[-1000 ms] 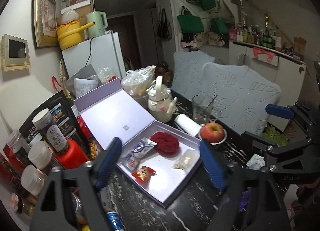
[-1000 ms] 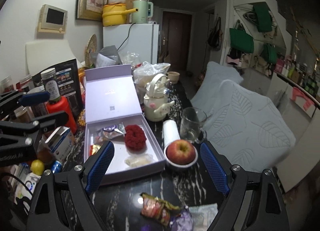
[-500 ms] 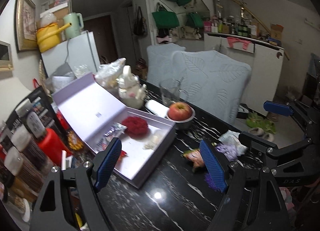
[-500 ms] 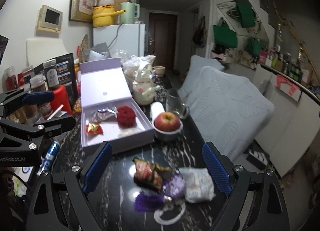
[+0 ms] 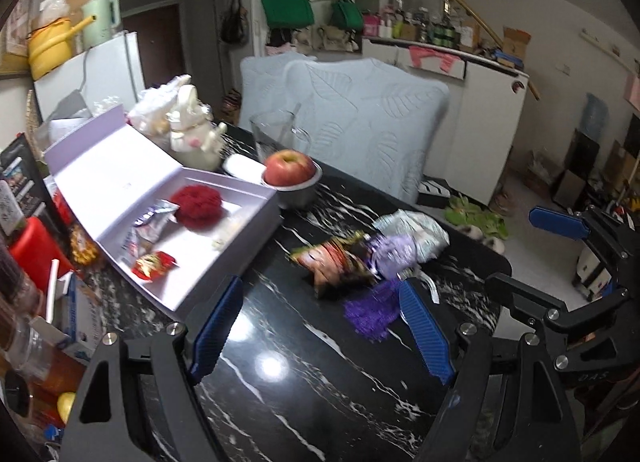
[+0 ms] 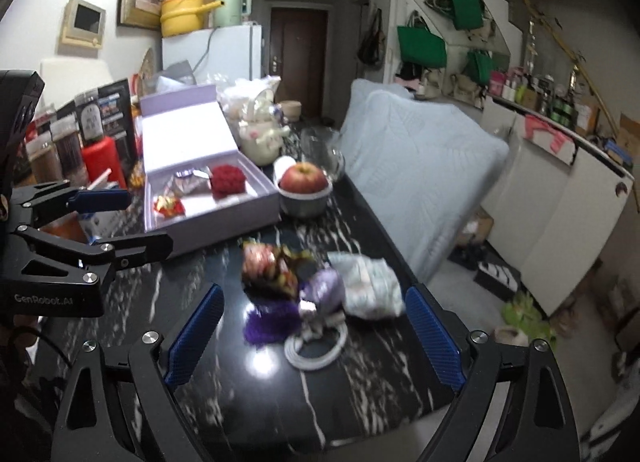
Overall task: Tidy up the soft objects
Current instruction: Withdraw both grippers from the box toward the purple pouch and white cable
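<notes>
Both grippers, left gripper point(image 5: 320, 326) and right gripper point(image 6: 316, 338), hover with jaws spread and empty. Just ahead on the black marble bench point(image 6: 248, 402) lies a loose pile: purple pouch point(image 6: 324, 286), snack packet point(image 6: 266, 270), white wad point(image 6: 370, 286). Best to pinch one soft piece squarely, then carry it to the open lilac box point(image 6: 224, 221) beyond. Cluttered kitchen behind.

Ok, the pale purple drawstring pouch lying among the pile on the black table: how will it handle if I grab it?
The pale purple drawstring pouch looks like soft, wrinkled fabric, so probably floppy and light. It touches the white crumpled packet and the snack bag, so lifting may drag them.
</notes>
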Motion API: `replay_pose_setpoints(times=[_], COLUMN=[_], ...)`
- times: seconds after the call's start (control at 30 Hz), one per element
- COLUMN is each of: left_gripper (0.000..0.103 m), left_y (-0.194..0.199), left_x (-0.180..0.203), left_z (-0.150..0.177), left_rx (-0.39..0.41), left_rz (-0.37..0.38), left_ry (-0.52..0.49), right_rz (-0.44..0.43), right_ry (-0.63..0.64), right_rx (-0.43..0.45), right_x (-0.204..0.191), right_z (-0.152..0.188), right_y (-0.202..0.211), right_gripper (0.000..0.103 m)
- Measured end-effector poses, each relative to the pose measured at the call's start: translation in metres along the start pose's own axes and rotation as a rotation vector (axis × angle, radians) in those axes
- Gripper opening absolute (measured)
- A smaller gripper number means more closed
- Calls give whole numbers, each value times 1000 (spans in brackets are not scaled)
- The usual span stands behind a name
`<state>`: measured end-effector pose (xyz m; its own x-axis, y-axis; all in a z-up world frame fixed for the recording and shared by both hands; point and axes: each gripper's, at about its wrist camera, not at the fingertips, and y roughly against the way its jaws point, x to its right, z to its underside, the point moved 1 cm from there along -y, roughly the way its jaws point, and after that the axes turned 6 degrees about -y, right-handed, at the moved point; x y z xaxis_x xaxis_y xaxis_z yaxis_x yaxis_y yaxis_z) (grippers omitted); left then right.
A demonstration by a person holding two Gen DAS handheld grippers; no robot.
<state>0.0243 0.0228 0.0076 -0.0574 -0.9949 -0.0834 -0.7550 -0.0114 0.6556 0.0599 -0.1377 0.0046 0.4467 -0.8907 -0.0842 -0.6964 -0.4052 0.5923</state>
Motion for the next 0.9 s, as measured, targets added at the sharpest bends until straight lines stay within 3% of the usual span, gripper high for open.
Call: replay_pose_setpoints(times=[0.17, 0.47, 0.9], left_gripper=[81, 81, 81], left_y=[-16, -43, -75], left_x=[23, 44, 37], left_z=[17, 35, 52], left_rx=[-36, -100, -170], left_rz=[64, 153, 161], left_ry=[-42, -32, 35], right_rz=[19, 46, -6], right_ry=[-48, -141, -193], right_rx=[-41, -97, -155], right_x=[15, 41, 53], right_z=[26, 58, 72], right_y=[-2, -12, -61], right_gripper=[93, 93, 93])
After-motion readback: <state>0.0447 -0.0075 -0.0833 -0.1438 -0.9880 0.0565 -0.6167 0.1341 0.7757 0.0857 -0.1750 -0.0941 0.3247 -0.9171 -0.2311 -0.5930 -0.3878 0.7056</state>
